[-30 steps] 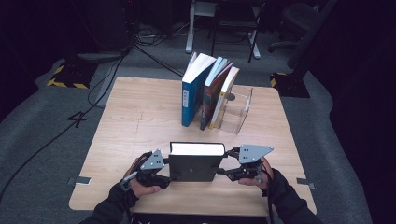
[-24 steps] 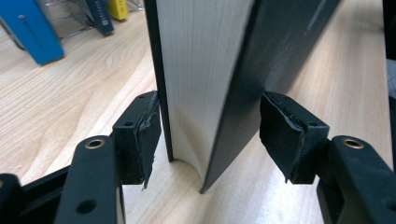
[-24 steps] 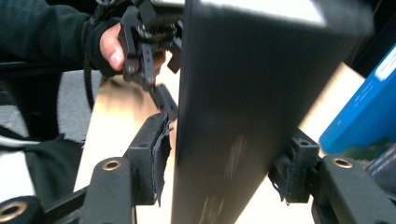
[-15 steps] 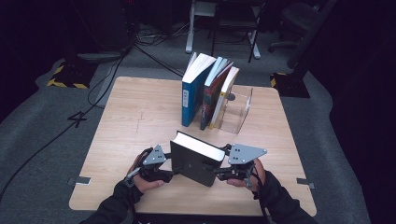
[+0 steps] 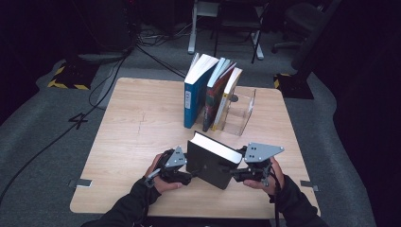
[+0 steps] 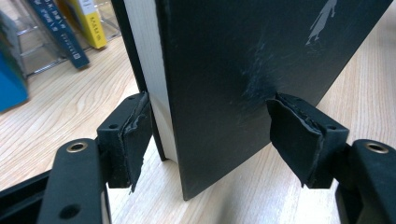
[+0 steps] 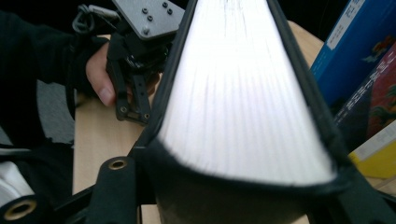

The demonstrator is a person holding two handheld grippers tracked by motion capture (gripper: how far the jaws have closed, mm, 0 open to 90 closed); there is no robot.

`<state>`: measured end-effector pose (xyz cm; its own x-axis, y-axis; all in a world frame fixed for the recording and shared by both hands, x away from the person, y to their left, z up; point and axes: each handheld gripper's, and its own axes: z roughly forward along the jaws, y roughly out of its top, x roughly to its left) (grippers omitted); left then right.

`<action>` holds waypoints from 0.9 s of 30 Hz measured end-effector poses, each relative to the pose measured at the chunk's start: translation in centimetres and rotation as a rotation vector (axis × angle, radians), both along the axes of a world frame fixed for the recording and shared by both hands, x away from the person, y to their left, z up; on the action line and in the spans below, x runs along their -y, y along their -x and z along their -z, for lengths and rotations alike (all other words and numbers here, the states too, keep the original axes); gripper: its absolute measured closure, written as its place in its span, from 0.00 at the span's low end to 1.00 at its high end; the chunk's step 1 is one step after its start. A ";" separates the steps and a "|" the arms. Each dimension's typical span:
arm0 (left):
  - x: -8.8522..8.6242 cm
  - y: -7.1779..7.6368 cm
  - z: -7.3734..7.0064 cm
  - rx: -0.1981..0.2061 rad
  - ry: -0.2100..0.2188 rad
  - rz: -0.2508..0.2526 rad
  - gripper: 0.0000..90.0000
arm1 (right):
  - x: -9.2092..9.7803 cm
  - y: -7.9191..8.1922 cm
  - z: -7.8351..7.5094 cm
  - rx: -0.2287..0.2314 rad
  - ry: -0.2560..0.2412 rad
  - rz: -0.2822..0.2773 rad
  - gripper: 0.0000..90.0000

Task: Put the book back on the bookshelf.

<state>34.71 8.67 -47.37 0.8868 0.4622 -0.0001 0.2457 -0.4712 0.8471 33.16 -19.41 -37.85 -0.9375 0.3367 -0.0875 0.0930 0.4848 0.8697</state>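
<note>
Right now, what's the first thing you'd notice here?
A thick black hardcover book stands tilted near the front of the wooden table, clamped between the left gripper and the right gripper. Behind it, colourful books lean against a clear plastic bookend.

Dim room; grey carpet (image 5: pixel 42 142), black cables (image 5: pixel 101 101), wooden table (image 5: pixel 137 118), chair legs (image 5: pixel 227 33) behind.

Dark long sleeves cover both forearms. Each hand-held gripper, left (image 5: pixel 189 171) and right (image 5: pixel 234 173), is black, topped by a grey three-cornered plate studded with small screws. Matte black jaws carry worn, ragged-edged pads (image 6: pixel 293 131) and brass-ringed holes; a cable trails from the left hand-held gripper.
</note>
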 end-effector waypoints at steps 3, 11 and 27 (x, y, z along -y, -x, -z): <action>0.2 -0.2 0.1 -0.013 0.017 0.009 0.36 | -0.1 -0.4 -0.5 -0.052 0.008 0.000 0.50; 1.1 -0.6 0.2 -0.007 0.023 0.006 0.33 | -0.8 -0.9 -1.0 -0.084 0.049 0.064 0.47; -1.7 0.3 0.2 -0.024 -0.083 -0.066 0.30 | 0.5 -2.0 -1.7 -0.108 0.044 0.167 0.58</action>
<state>34.45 10.37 -47.52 0.8545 0.5191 0.0199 0.2982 -0.5216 0.7994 35.21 -19.93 -36.14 -0.8739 0.4861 -0.0075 0.2668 0.4924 0.8285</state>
